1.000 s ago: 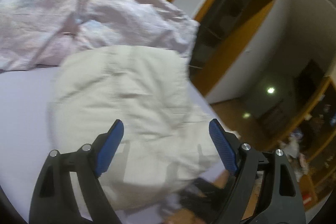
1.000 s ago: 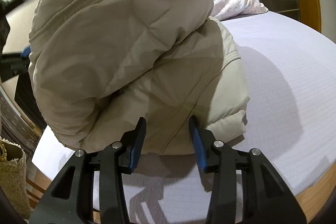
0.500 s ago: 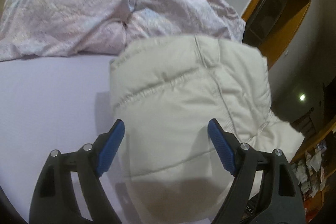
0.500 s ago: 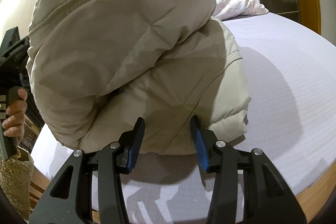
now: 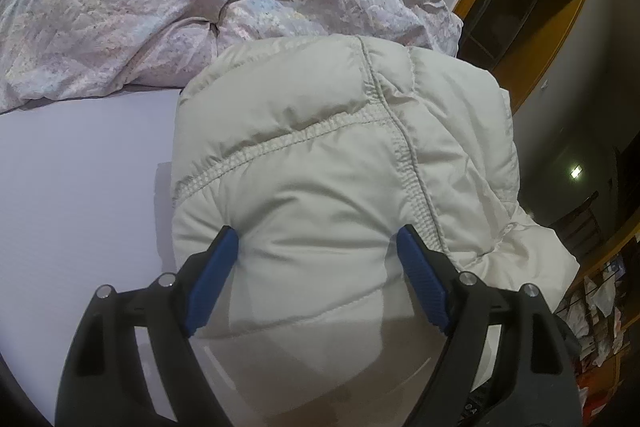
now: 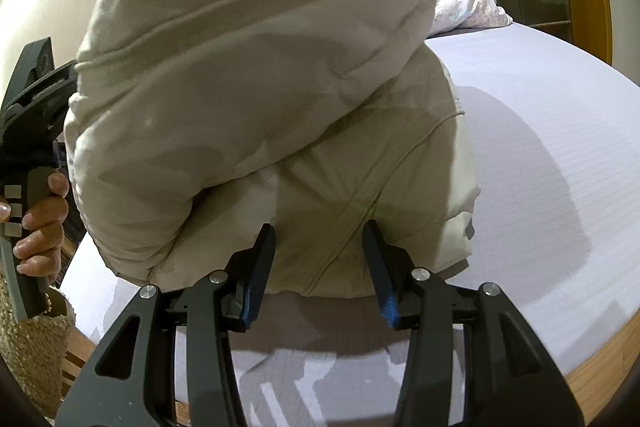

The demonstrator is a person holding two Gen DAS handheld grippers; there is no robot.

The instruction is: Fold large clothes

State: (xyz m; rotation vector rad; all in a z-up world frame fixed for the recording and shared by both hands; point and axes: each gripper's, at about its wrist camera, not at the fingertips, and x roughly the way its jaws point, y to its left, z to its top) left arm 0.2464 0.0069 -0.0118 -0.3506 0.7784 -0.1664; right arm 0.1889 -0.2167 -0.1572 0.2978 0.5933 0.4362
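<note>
A cream puffer jacket (image 5: 320,163) is lying bundled on the lavender bed sheet (image 5: 80,187), near the wooden edge of the bed (image 6: 600,351). In the left wrist view its long axis is running from the gripper away toward the crumpled floral duvet (image 5: 160,7), which is lying behind it and touching its far end. One stitched seam is crossing the jacket from left to right, and another seam is running along its length on the right side.

The left gripper (image 5: 316,259) is standing wide open, and its blue pads (image 5: 216,275) are pressing on the padded top of the jacket at both sides without closing on it.

In the right wrist view the jacket (image 6: 248,75) is folded over itself, the upper layer is bulging over the lower layer. The right gripper (image 6: 320,247) is partly open, its fingers are resting against the lower hem of the jacket, on both sides of a flat seam; I cannot tell if they are pinching the fabric. At the left edge a hand (image 6: 42,223) is holding the handle of the other gripper.
</note>
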